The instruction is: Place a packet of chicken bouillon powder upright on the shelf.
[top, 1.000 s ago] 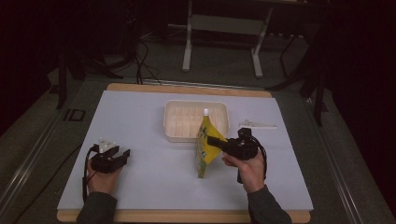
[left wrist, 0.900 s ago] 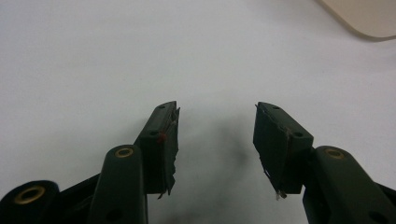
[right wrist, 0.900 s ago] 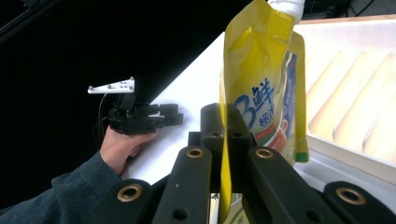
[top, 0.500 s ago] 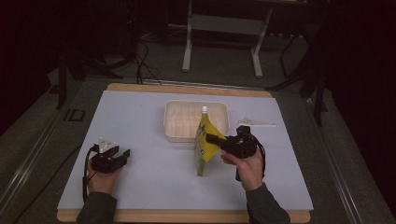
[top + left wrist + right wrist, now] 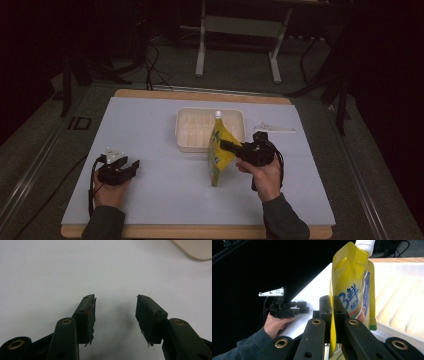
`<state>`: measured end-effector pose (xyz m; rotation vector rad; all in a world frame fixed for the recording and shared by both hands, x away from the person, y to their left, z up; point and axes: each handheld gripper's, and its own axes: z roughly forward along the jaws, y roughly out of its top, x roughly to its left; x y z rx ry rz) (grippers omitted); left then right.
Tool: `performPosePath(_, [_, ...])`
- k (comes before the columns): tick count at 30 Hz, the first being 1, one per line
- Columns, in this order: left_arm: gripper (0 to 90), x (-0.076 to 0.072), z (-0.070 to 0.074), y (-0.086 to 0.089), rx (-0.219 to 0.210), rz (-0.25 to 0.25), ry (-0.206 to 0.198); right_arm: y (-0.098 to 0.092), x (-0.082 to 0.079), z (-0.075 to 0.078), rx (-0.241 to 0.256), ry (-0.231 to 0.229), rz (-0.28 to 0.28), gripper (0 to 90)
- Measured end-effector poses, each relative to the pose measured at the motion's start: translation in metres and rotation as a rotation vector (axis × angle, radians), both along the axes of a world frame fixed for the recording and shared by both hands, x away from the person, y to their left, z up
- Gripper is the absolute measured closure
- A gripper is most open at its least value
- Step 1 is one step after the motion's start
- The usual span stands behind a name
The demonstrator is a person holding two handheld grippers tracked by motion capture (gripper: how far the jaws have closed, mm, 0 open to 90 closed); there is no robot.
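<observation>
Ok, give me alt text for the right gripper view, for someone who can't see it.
The right claw is shut on the edge of a yellow pouch, held upright with its white cap at the top. A cream tray lies to its right on the white table. Farther off at left, the left hand holds the left claw, open.

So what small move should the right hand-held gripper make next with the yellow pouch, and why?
Probably carry the yellow pouch a little forward, over the white tray. The right hand-held gripper is clamped on the pouch's edge, holding it upright just in front of the tray, while the left hand-held gripper rests open, apart.
</observation>
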<state>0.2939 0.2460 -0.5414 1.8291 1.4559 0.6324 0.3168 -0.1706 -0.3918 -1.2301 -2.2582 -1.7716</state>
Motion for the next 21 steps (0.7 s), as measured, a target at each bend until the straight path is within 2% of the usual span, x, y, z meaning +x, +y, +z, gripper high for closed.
performPosePath(21, [49.5, -0.0001, 0.0001, 0.0, 0.001, -0.002, 0.0, 0.0062, 0.003, 0.0083, 0.008, -0.02, 0.0, 90.0])
